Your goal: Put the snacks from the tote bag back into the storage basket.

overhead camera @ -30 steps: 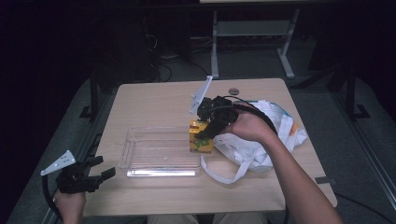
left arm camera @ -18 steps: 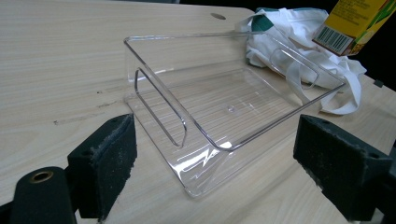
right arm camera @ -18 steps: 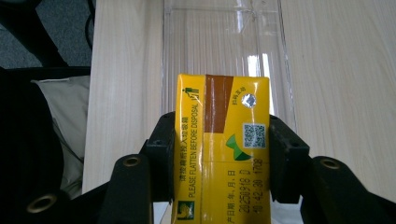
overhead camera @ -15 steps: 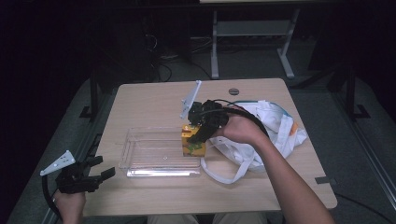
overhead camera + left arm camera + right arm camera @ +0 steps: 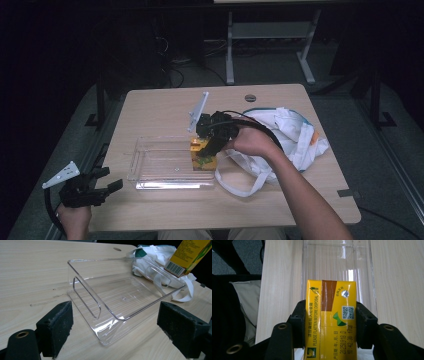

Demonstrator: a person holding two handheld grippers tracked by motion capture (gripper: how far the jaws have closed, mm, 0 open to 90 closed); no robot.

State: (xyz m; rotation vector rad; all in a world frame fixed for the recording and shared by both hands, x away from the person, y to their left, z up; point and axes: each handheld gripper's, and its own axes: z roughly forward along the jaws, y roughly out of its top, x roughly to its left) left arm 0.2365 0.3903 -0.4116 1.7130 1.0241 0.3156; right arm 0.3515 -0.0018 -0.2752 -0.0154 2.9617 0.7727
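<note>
A yellow drink carton sits clamped between the pads of my right gripper, which is shut on it. In the high view the carton hangs over the right end of a clear plastic tray on the wooden table. The left gripper view has the carton at the top right, above the tray's far wall. My left gripper is off the table's front left corner, open, its pads wide apart with nothing between them.
A white cloth bag with long handles lies crumpled right of the tray, under my right forearm. The tabletop has a small round grommet near its far edge. A metal stand is on the dark floor beyond.
My right gripper has carried the carton leftward and slightly down, from over the bag's edge to over the tray's right end. The left gripper has stayed still.
</note>
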